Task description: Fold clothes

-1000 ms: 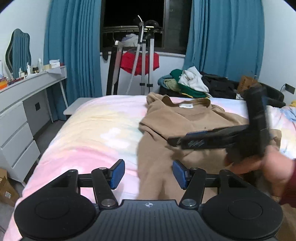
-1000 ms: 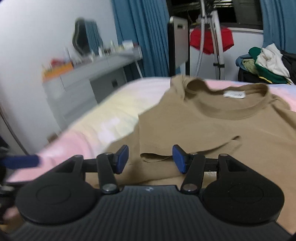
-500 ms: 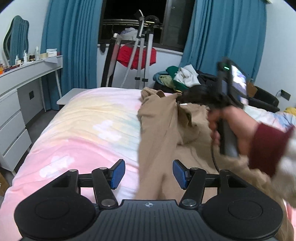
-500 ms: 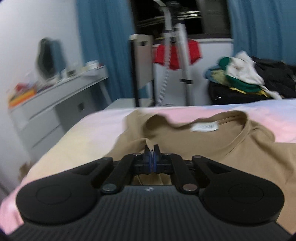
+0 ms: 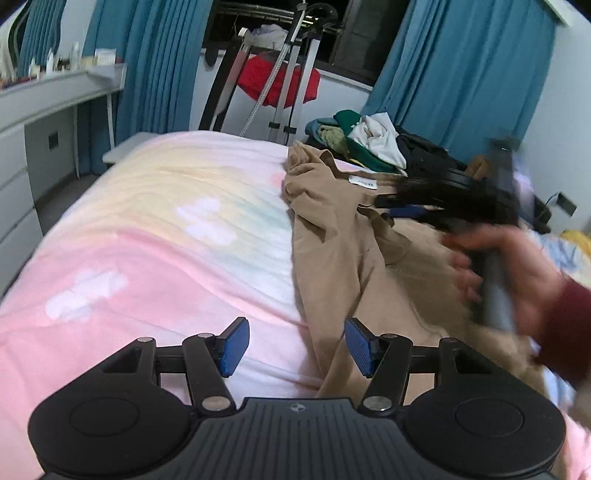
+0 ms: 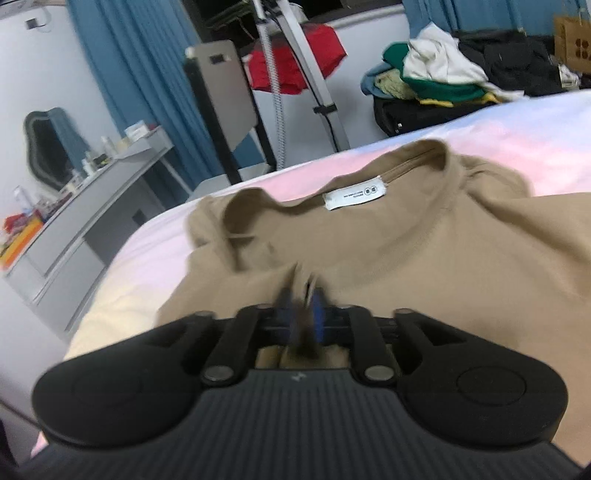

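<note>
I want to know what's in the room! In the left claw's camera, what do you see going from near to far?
Left claw → pink bed cover → tan shirt's white label → pile of clothes → red cloth on the rack → dark window.

Each gripper is matte black plastic: a ribbed central housing, two round flat discs at the sides, and linked arms fixed by silver screws. The left gripper (image 5: 295,345) carries blue textured pads (image 5: 233,345); the right gripper (image 6: 301,319) has the same blue pads. The right hand (image 5: 517,280) wears a dark red sleeve (image 5: 567,328).
</note>
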A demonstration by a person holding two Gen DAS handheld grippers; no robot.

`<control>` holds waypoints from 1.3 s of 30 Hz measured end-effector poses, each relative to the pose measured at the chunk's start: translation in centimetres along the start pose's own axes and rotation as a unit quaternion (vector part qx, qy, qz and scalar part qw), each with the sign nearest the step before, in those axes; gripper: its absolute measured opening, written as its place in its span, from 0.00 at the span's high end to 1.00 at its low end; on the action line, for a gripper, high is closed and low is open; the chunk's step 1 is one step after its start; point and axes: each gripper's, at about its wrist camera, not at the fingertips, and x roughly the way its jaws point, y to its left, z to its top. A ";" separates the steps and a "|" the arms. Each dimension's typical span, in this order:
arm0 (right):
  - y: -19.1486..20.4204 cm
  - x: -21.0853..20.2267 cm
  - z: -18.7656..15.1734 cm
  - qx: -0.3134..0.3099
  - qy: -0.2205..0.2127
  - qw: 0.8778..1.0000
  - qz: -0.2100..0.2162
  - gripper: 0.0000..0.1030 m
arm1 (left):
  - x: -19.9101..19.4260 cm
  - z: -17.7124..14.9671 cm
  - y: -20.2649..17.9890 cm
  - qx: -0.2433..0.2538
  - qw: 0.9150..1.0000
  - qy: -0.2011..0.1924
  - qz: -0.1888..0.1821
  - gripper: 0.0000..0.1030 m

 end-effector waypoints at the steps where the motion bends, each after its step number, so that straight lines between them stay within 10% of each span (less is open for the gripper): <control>1: 0.3 -2.1 -0.6 -0.004 -0.005 1.000 0.007 0.65 | -0.1 0.0 0.0 0.001 1.000 0.001 -0.002 0.42; 10: 1.3 -23.0 -11.0 0.034 -0.036 0.998 0.039 0.30 | -1.5 -0.4 -0.1 -0.053 0.997 0.029 -0.056 0.41; 15: 1.1 -28.5 -14.0 0.043 -0.044 0.998 0.002 0.29 | -4.1 -0.7 -0.1 -0.059 0.997 0.031 -0.042 0.37; 21: 0.6 -29.9 -14.7 0.026 -0.054 0.998 -0.013 0.30 | -5.9 -1.4 -0.2 -0.005 0.996 0.091 0.008 0.37; 31: -3.4 -29.6 -13.9 0.111 -0.064 0.992 0.009 0.30 | -7.5 -3.0 7.7 -0.103 0.967 0.235 -0.001 0.37; 37: -5.0 -29.4 -13.7 0.145 -0.066 0.987 0.015 0.29 | -5.9 -4.2 4.5 -0.036 0.949 0.311 -0.030 0.36; 39: -5.3 -29.4 -13.7 0.147 -0.065 0.987 0.015 0.29 | -6.0 -4.6 2.4 0.022 0.945 0.327 -0.017 0.52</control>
